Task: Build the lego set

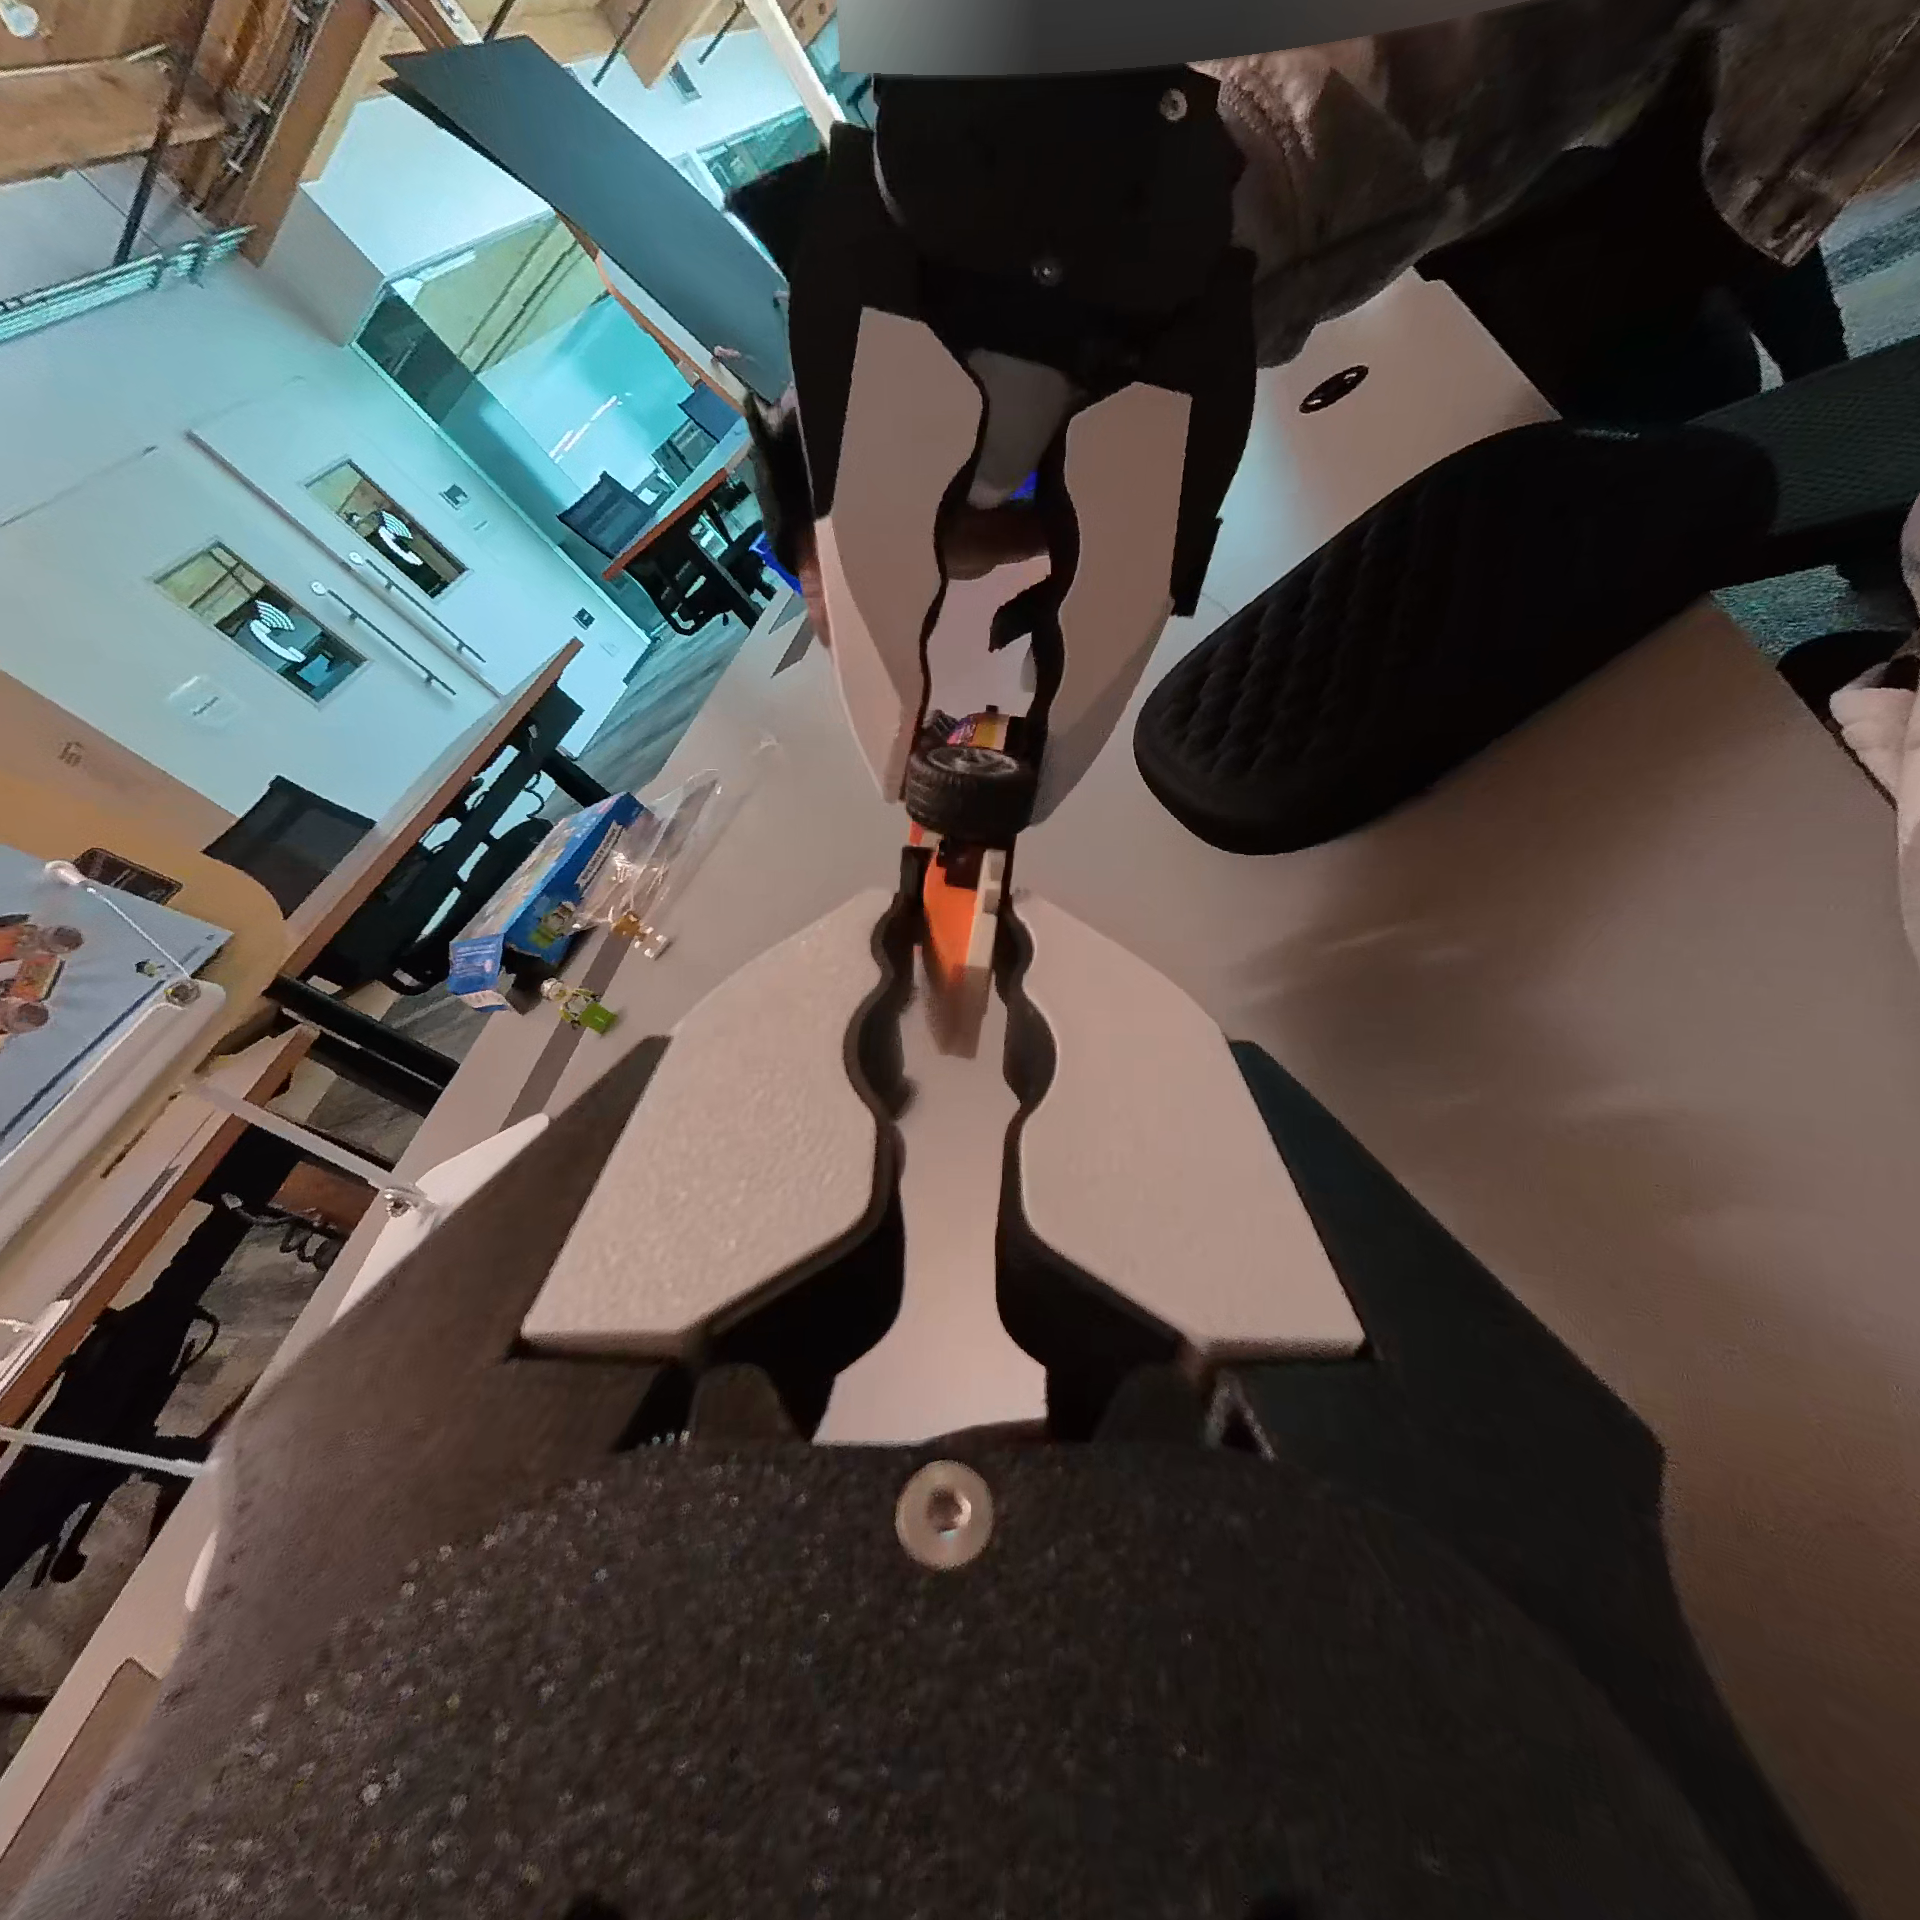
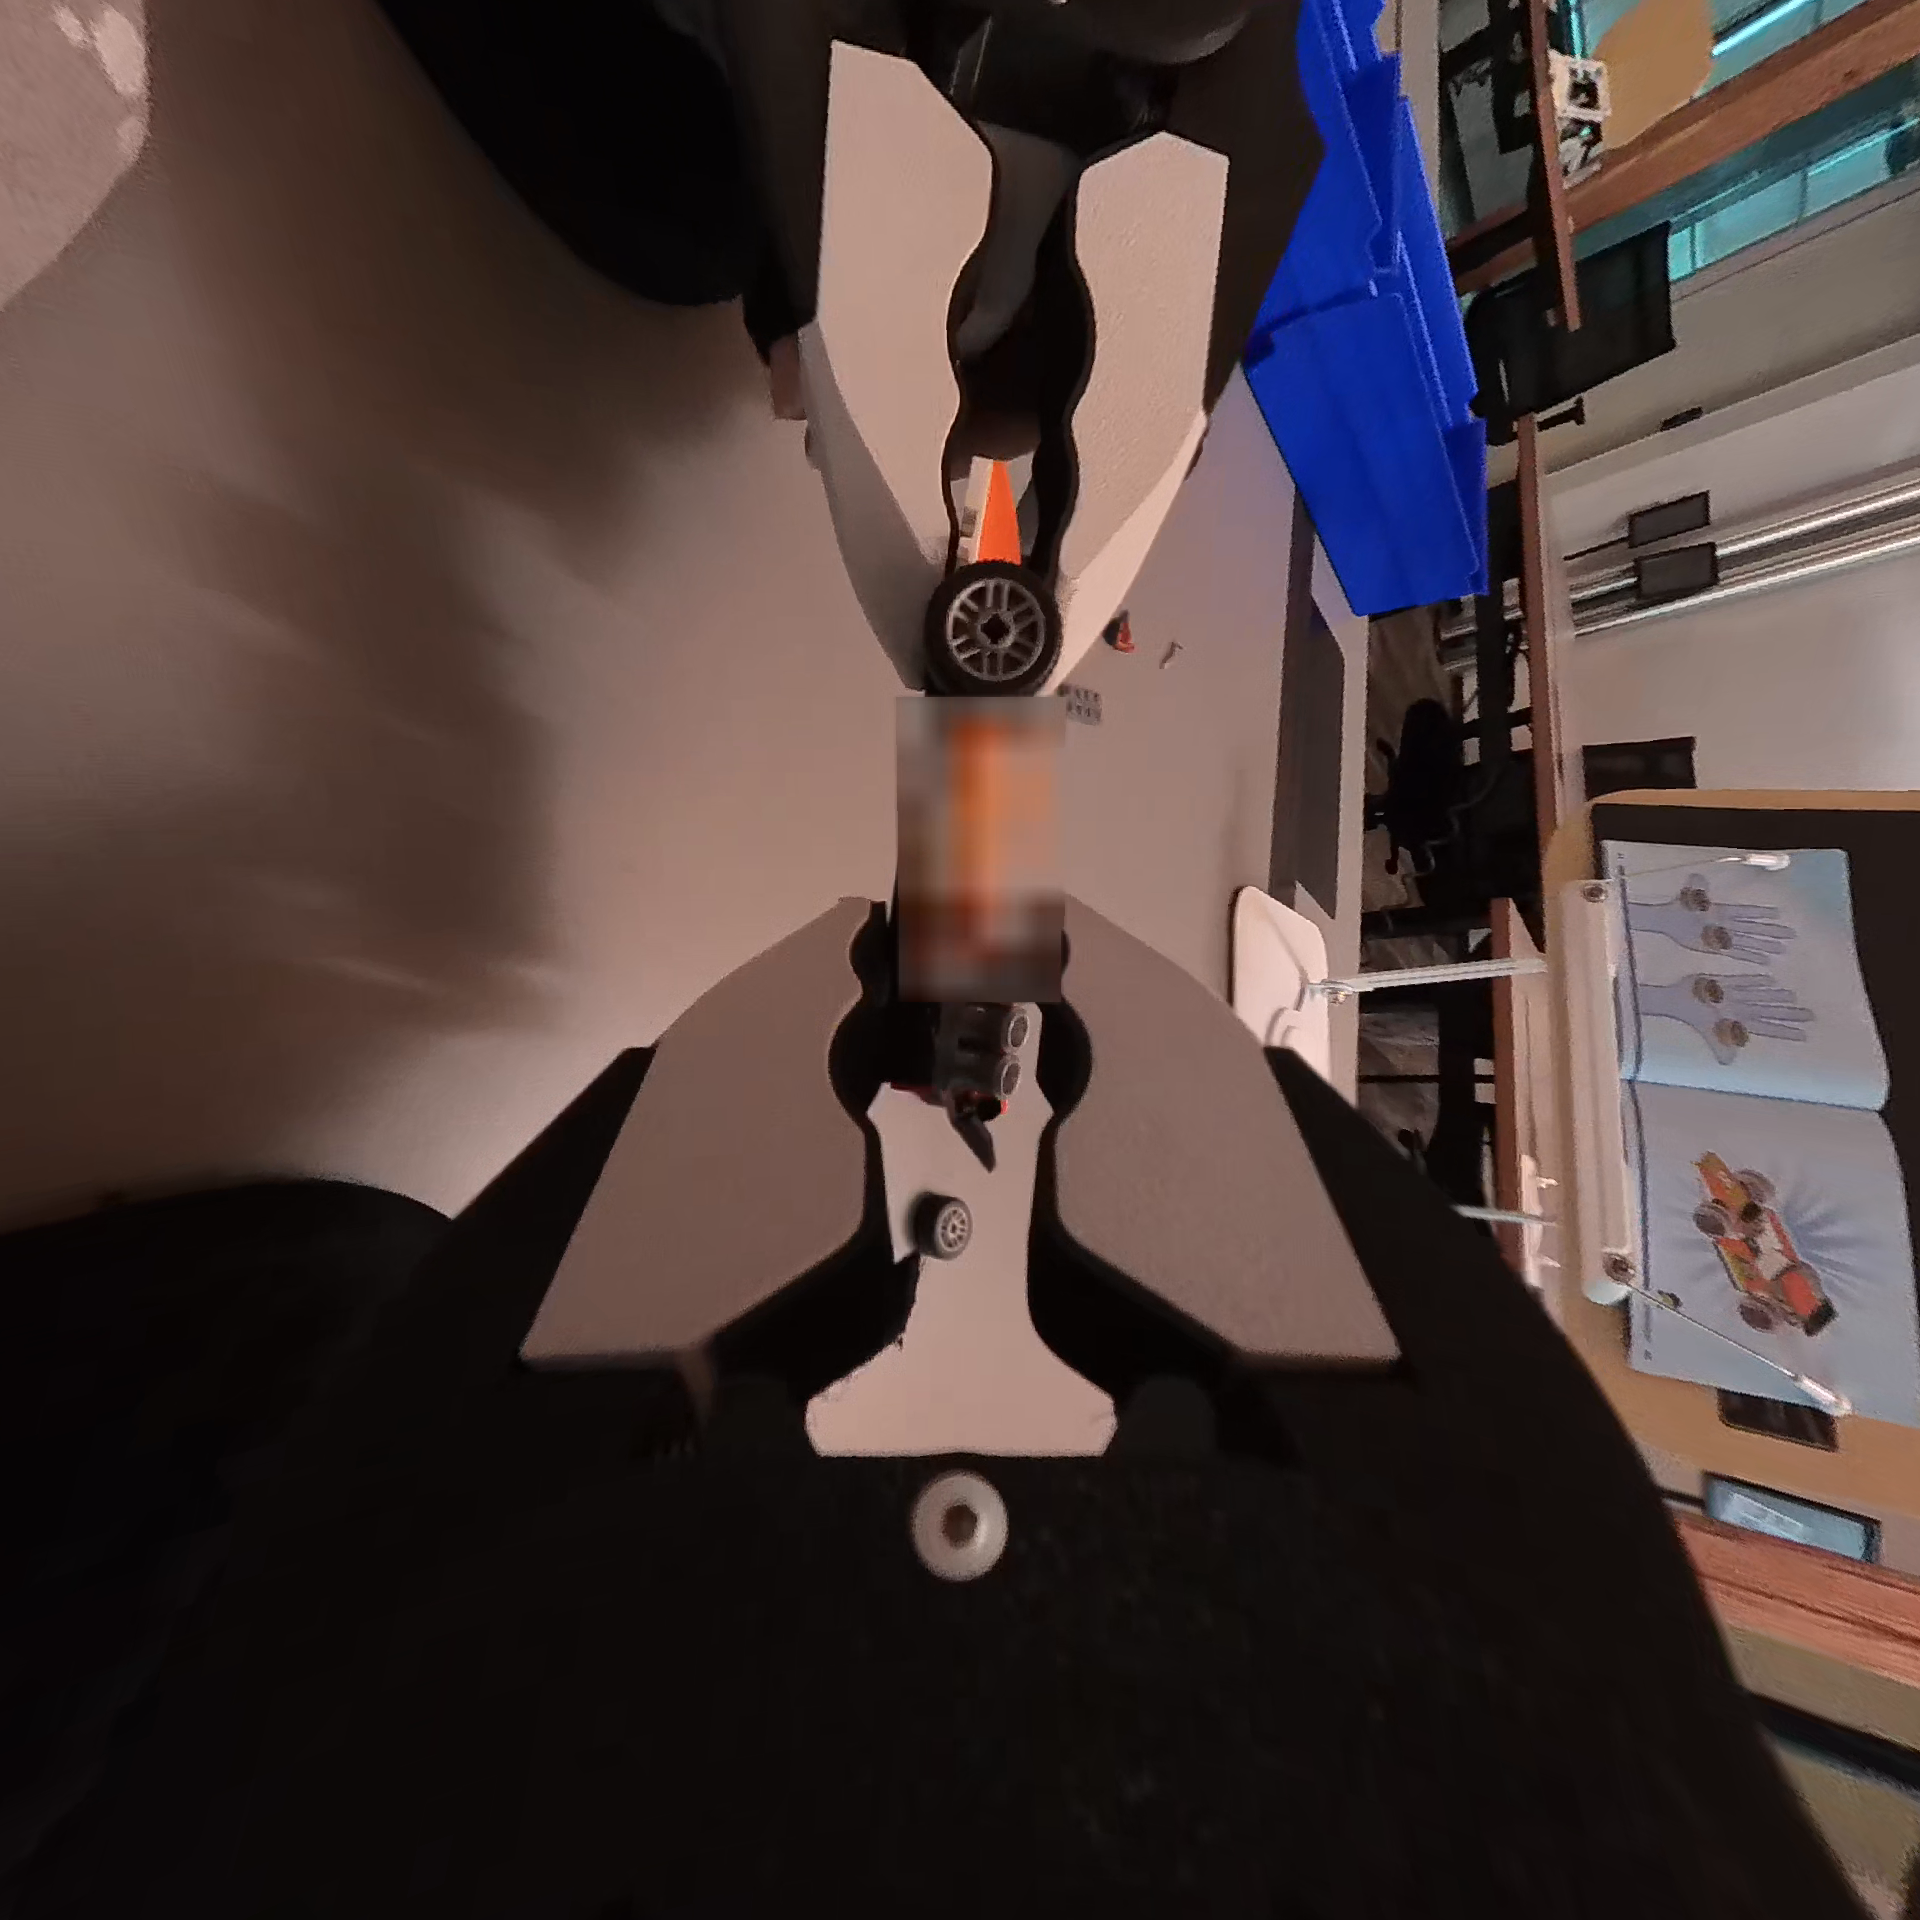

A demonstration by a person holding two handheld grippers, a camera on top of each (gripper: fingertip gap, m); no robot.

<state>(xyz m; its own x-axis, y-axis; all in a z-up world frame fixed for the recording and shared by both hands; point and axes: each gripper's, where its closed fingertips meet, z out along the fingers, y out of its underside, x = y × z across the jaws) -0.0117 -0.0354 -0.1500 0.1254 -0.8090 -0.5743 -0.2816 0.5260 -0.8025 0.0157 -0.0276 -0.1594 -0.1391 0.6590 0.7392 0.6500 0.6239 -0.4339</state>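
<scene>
Orange-white lego car (image 1: 961,935) with grey-spoked wheel (image 2: 994,627) — left claw (image 1: 951,940) and right claw (image 2: 961,971) both clamped on it.

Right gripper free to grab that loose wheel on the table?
Probably not as is: the right gripper is shut on the lego car, the left gripper clamping its other end. The loose wheel lies unobstructed on the table below.

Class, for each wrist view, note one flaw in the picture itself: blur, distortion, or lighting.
Left wrist view: wide-angle bending tilts the room; the orange and white lego car, held by the left gripper, is soft at its near end. Right wrist view: a mosaic patch covers the car's middle, streaky blur smears the table, and the right gripper body is nearly black.
</scene>
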